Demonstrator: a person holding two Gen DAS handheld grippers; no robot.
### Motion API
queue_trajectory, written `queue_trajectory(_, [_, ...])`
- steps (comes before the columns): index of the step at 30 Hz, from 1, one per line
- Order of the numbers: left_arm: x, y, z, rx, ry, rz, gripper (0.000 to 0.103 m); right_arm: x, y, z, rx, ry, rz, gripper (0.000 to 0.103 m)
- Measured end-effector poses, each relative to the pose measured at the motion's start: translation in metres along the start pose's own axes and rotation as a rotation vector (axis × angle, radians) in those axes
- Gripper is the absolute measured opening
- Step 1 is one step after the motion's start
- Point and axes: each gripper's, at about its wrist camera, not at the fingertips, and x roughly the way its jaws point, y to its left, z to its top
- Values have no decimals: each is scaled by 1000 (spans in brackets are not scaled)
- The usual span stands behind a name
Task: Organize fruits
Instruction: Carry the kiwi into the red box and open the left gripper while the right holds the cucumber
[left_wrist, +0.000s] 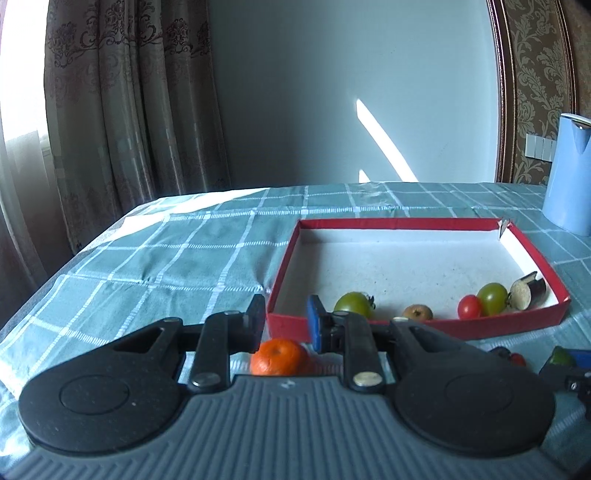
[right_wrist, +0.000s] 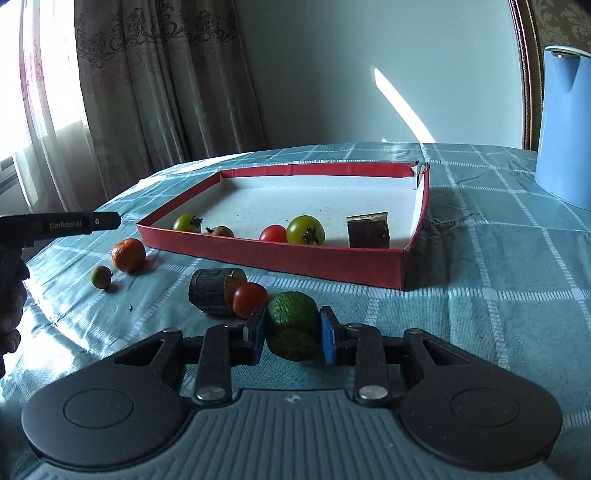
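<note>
- I am in the picking step of organizing the fruits: my right claw (right_wrist: 292, 338) is closing its two pads on the green avocado (right_wrist: 293, 325), which is sitting on the worktop (right_wrist: 480, 314) just in front of the near wall of the red box (right_wrist: 280, 254).
- My left claw (left_wrist: 285, 326) is at its narrowest and is gripping nothing. The orange mandarin (left_wrist: 279, 356) is lying on the cloth beyond its fingertips, just before the near left corner of the red box.
- Already inside the red box, near its front wall, are lying two green tomatoes, one red cherry tomato (right_wrist: 273, 233), a small brown fruit (right_wrist: 220, 231) and a dark eggplant piece (right_wrist: 368, 230).
- Outside the red box are waiting another red tomato (right_wrist: 249, 298), a dark cut piece (right_wrist: 214, 291) touching it, and a small green fruit (right_wrist: 101, 276) beside the mandarin.
- I am judging that the next move is needing a lift of the avocado high enough to clear the front wall, then a release on the bare white floor behind the fruits.
- The avocado is round, so the grip is needing to stay centred.
</note>
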Motion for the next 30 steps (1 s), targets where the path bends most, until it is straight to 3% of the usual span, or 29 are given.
queue_trajectory(5, [30,-29,22,2,43,-64,23,0,-5,0,29,6,29,30])
queue_trajectory(12, [61,-51,24,18,86,-108,24,2,-9,1,55,11,53,30])
queue_trajectory(20, [60,-52,18,16,78,-120,50,1,-9,1,55,13,56,30])
queue_trajectory(24, [51,-40,20,-23,58,-133,75,2,-9,1,59,17,57,30])
queue_trajectory(30, [22,-4,26,-74,11,-164,74,2,-10,0,63,20,58,30])
